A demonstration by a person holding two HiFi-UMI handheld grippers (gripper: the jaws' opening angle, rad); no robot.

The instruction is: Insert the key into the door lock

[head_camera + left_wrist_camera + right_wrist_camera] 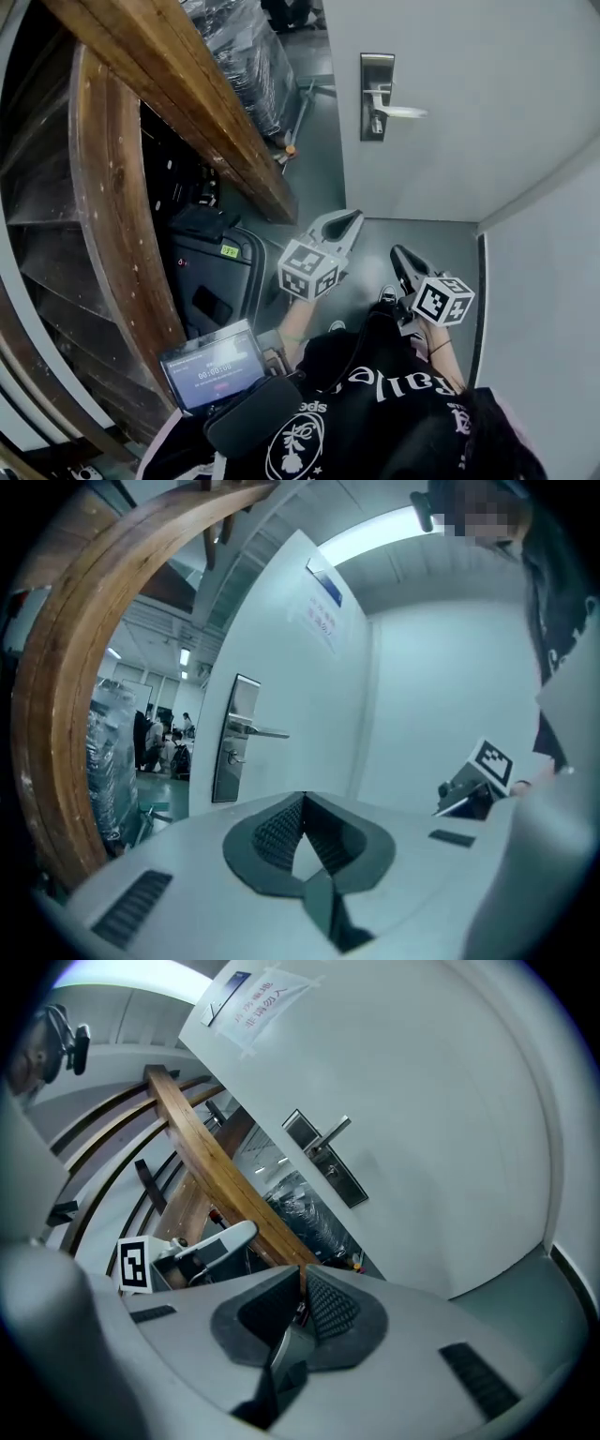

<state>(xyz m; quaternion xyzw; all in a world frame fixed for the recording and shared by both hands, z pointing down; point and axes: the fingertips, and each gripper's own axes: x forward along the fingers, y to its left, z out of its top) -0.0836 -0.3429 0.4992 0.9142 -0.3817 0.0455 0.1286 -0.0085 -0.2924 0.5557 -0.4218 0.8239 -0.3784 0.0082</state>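
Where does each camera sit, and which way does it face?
Head view: on the head, facing steeply down at silver door lock plate, left gripper, right gripper, black shirt.
Left gripper view: on left gripper, facing along its closed jaws to the lock plate; right gripper shows.
Right gripper view: on right gripper, facing past closed jaws to the lock plate; left gripper shows.
Shared: all see the lock plate.

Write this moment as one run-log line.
left gripper: shut, empty | right gripper: shut on key, barely visible | door lock: untouched, both grippers short of it
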